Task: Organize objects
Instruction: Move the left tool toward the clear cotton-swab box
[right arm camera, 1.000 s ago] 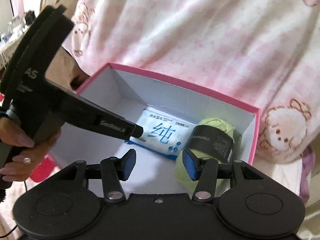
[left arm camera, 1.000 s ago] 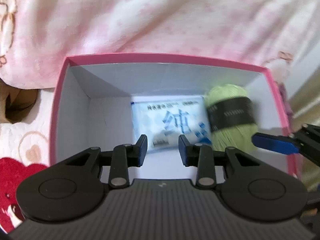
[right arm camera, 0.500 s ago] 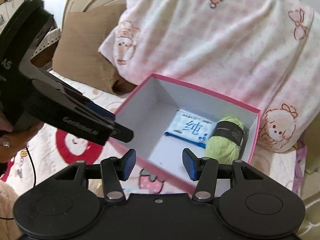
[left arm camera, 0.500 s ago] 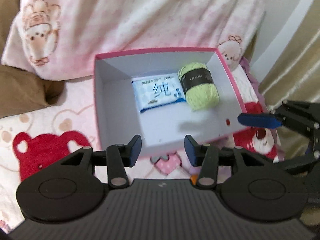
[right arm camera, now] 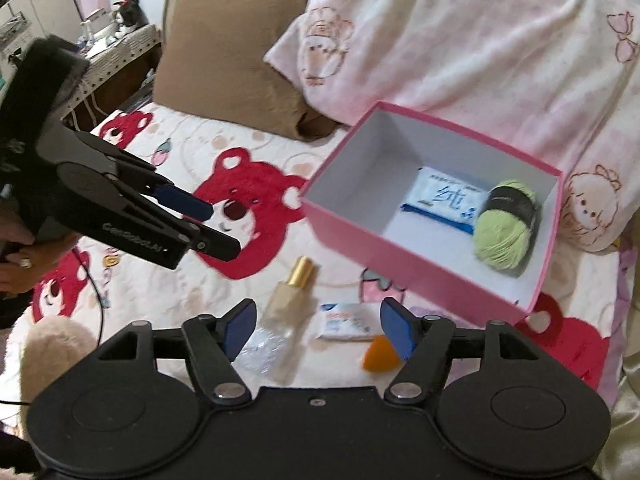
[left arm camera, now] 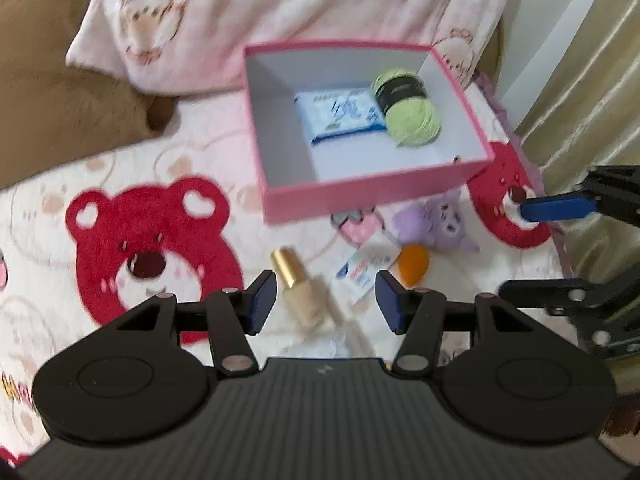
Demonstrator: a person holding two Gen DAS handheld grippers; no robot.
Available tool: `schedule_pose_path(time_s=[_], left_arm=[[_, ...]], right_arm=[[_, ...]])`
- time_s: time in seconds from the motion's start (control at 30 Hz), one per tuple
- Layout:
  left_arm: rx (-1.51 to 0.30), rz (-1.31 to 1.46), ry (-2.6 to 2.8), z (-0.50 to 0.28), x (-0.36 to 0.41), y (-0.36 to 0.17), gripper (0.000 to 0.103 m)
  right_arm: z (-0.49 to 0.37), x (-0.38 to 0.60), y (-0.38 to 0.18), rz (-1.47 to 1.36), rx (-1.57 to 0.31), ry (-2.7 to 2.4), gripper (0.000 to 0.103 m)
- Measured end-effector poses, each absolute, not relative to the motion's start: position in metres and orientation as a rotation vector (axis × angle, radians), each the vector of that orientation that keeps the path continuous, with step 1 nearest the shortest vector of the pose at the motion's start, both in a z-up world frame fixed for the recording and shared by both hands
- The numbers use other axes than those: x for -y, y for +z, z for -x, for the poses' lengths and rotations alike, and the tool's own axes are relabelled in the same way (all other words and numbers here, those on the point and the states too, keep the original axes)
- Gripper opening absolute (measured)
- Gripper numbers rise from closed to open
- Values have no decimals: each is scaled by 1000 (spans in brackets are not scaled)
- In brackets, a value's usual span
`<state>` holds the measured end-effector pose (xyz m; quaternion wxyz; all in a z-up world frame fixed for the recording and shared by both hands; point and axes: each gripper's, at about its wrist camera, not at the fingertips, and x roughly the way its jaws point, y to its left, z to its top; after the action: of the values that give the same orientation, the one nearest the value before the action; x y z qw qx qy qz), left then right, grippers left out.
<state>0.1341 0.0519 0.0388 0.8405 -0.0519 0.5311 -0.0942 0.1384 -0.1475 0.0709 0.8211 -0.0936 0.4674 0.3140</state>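
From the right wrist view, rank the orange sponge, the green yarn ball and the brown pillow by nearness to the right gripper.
1. Orange sponge: on the bedspread, just beside the right gripper, by its right-hand finger.
2. Green yarn ball: inside the pink box, at its right end.
3. Brown pillow: far back, upper left.

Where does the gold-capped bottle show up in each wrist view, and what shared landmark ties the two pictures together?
Left wrist: the gold-capped bottle lies on the blanket at lower centre, between the gripper's fingers.
Right wrist: the bottle lies at lower centre, just right of the near left finger.
Shared landmark: the pink box sits above and right of it in both.
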Motion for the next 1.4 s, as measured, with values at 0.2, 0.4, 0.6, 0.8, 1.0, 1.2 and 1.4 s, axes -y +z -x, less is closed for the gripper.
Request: schedule_pose_path(time_s=[0.2,0.4,0.6,0.8,1.0,1.2,1.4], left_arm=[[-1167,122,-209,-111,-56,19,58],[-1215,160,-229,-99,-55,-12,62],[-1257,235,-233,-97,-59,-46,62],[-1263,252,-169,-98,-68,-72,63],[-1285,315,-135,-99,-83,-96,63],[-1278,343,-101,-92,-90,-113,60],[-1269,397,-104,-91,-91,-129,50]], right_arm=[[-122,137,63,147,-1042,712,79],[-120,126,27,89,-1137,731,80],[-125,120,-6,53,-1185,735,80],[-128,105,-43,39,-1149,760,81],[-122,91,-70,75,-1168,784,81],[-106,75,-93,104,-1161,795,82],[-90,67,-111,135,-1101,740,87]])
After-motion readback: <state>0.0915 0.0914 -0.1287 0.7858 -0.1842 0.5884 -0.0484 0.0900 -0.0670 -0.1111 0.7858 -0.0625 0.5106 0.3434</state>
